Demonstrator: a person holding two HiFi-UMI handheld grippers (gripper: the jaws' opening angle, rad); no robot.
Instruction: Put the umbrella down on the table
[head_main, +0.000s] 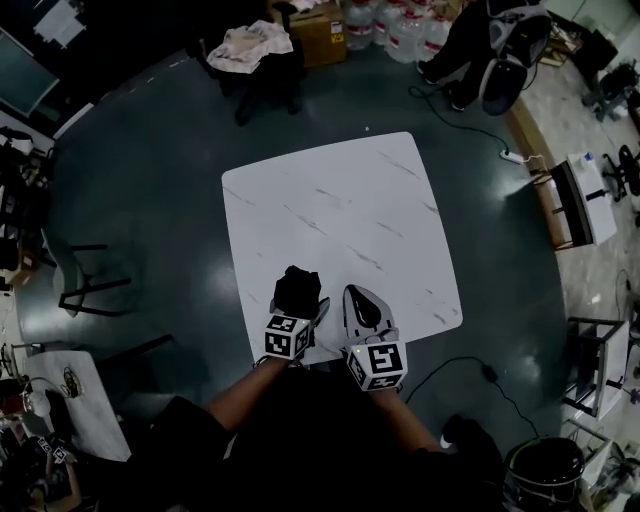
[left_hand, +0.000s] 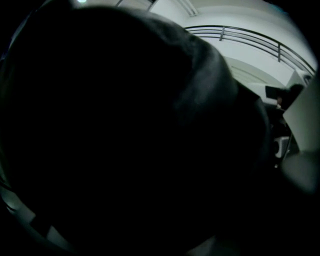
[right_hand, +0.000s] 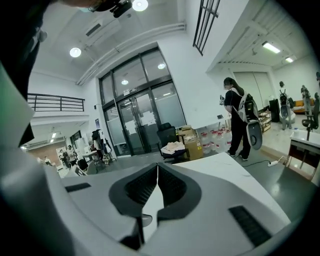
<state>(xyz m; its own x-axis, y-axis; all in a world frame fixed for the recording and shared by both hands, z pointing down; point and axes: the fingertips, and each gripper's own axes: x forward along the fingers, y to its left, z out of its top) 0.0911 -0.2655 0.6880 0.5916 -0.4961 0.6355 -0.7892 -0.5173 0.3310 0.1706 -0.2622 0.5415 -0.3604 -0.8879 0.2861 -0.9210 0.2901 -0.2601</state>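
A folded black umbrella sits bunched at the tip of my left gripper, over the near edge of the white marble-patterned table. In the left gripper view the umbrella's dark fabric fills nearly the whole picture and hides the jaws. The left gripper looks shut on it. My right gripper is just to the right of the umbrella, apart from it. Its jaws are pressed together with nothing between them, and it points across the tabletop.
A chair draped with cloth, a cardboard box and water bottles stand beyond the table. A person stands at the far right. A black chair and a small white table are on the left.
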